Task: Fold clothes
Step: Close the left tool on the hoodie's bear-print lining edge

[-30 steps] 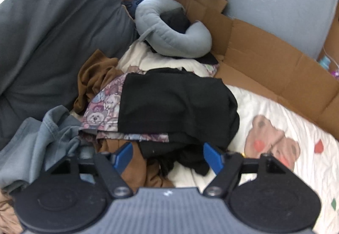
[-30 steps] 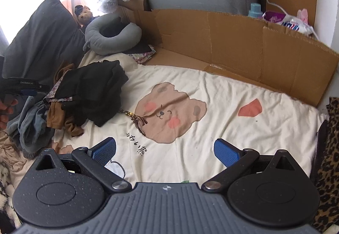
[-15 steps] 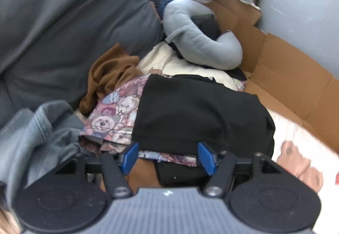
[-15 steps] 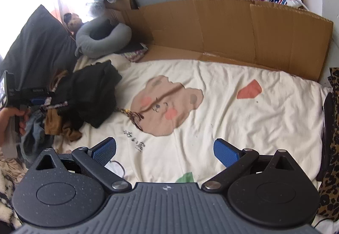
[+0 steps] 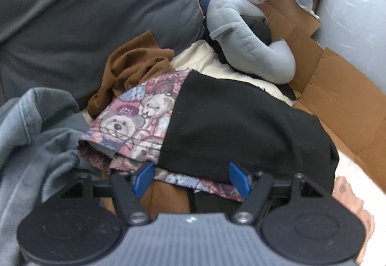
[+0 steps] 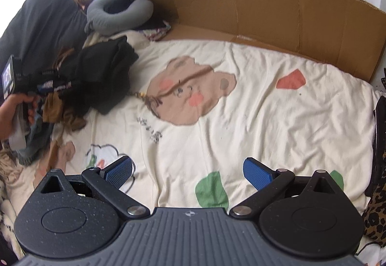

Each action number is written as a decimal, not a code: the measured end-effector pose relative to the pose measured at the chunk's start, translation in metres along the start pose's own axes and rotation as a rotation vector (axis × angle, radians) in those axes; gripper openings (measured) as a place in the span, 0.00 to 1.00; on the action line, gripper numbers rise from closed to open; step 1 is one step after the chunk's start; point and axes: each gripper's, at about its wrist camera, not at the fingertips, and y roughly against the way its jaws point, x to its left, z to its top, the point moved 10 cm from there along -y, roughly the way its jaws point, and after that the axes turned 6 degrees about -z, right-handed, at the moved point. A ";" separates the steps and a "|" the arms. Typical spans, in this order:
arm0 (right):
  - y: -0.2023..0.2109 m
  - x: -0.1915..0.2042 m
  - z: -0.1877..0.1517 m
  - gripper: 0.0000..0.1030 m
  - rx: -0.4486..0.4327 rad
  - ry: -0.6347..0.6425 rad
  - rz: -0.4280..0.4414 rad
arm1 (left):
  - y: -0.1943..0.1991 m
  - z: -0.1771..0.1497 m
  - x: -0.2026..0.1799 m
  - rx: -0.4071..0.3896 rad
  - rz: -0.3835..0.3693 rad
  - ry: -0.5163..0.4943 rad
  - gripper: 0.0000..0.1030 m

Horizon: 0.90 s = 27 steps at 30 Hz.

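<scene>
Now our left claw (image 5: 190,178) is opening over the soft, limp black garment (image 5: 241,126), best taken at its near hem, while our right claw (image 6: 188,170) hangs wide and empty.

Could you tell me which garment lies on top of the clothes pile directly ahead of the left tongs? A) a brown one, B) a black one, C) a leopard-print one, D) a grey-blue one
B: in the left wrist view the black garment lies on top of the teddy-bear print fabric, just beyond the left tongs, whose jaws are opening.
</scene>
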 end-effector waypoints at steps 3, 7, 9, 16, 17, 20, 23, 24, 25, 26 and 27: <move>-0.003 0.003 -0.004 0.98 0.011 0.007 0.000 | -0.002 -0.003 0.004 0.004 -0.016 0.067 0.71; -0.005 0.007 -0.004 0.98 0.005 0.016 0.004 | -0.003 -0.004 0.006 0.006 -0.032 0.113 0.72; -0.007 0.008 -0.004 0.98 0.005 0.020 0.002 | -0.004 -0.001 0.008 -0.010 -0.037 0.119 0.72; -0.013 0.010 -0.003 0.98 0.002 0.021 0.001 | 0.008 0.012 0.009 -0.113 -0.047 0.109 0.55; -0.013 0.011 -0.003 0.98 0.001 0.021 0.001 | 0.010 0.013 0.006 -0.125 -0.049 0.084 0.52; -0.014 0.010 -0.003 0.98 0.000 0.018 0.001 | 0.014 0.017 0.001 -0.163 -0.053 0.053 0.46; -0.014 0.010 -0.004 0.98 -0.001 0.017 0.001 | 0.007 0.018 0.003 -0.163 -0.047 0.061 0.46; -0.014 0.010 -0.004 0.98 -0.001 0.018 0.002 | 0.004 0.017 0.005 -0.162 -0.043 0.066 0.44; -0.014 0.011 -0.004 0.98 0.000 0.018 0.003 | 0.002 0.017 0.007 -0.165 -0.039 0.070 0.39; -0.015 0.011 -0.005 0.98 0.000 0.019 0.004 | 0.000 0.016 0.008 -0.167 -0.035 0.074 0.37; -0.015 0.012 -0.005 0.98 0.001 0.021 0.004 | -0.002 0.015 0.008 -0.169 -0.033 0.078 0.33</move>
